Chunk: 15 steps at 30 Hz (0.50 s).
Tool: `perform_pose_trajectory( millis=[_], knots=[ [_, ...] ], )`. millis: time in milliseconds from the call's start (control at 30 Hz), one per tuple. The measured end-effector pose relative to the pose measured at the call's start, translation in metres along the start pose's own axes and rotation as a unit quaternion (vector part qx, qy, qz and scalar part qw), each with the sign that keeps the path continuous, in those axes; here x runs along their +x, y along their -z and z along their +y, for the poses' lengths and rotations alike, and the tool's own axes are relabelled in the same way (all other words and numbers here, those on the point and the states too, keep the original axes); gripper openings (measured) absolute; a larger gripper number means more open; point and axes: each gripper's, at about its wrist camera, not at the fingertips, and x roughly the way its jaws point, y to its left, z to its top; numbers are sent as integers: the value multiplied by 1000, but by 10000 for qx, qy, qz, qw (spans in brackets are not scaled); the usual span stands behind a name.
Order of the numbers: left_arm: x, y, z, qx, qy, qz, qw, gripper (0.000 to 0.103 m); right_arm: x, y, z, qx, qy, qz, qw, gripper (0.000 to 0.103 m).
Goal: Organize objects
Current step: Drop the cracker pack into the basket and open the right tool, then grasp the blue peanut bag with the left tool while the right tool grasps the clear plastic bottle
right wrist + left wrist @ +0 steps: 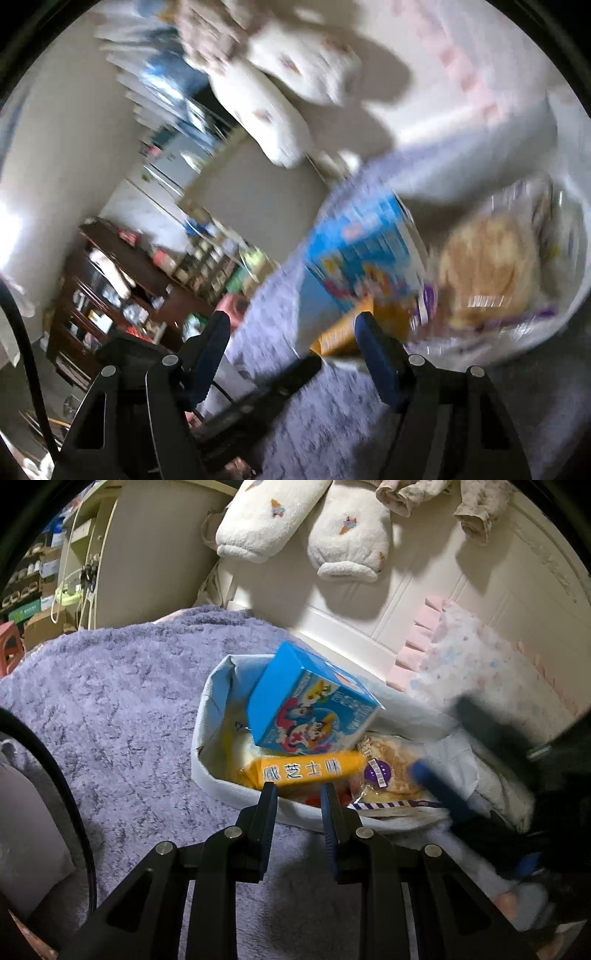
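Fabric basket: pale cloth bin (207, 775) sits on the purple fleece blanket (110, 701), just ahead of the left gripper (299, 794).
Contents: blue carton (310, 709) stands tilted against the far wall; yellow snack packet (306, 771) lies across the near side, just beyond the left fingertips; wrapped pastry (391, 771) lies to their right.
Left gripper: fingers are parted with a narrow gap and nothing between them, poised at the near rim.
Right gripper: seen in its own view (291, 332), fingers are spread wide and empty; its picture is heavily smeared, so it appears to be swinging fast. One blue finger (439, 790) crosses the basket's right side in the left view.
Judged stage: snacks look gathered in the basket; sorting seems well along.
Risk, carton: it leans steeply and could topple out if either tool nudges the soft wall.
Risk, collision: both tools crowd one small basket; the quick right one may clip the pastry wrapper or the left fingers.
Risk, surface: plush bedding lets the basket tip under a push.
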Motion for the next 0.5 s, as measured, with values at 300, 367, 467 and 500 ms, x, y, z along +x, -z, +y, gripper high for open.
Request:
perform_pose_trajectory(
  millis=[300, 367, 467, 500],
  knots=[
    [-13, 2, -13, 291, 116, 34, 9995, 23, -40, -7, 15, -277, 967, 289, 9945, 70],
    [-16, 5, -19, 432, 124, 105, 9989, 23, -44, -7, 10, -253, 1200, 501, 9912, 70],
    [-19, 11, -28, 647, 164, 323, 9972, 23, -52, -5, 6, -247, 1697, 1038, 9797, 70],
    [-19, 13, -31, 701, 196, 425, 9964, 24, -53, -3, 4, -217, 1871, 1254, 9740, 70]
  ],
)
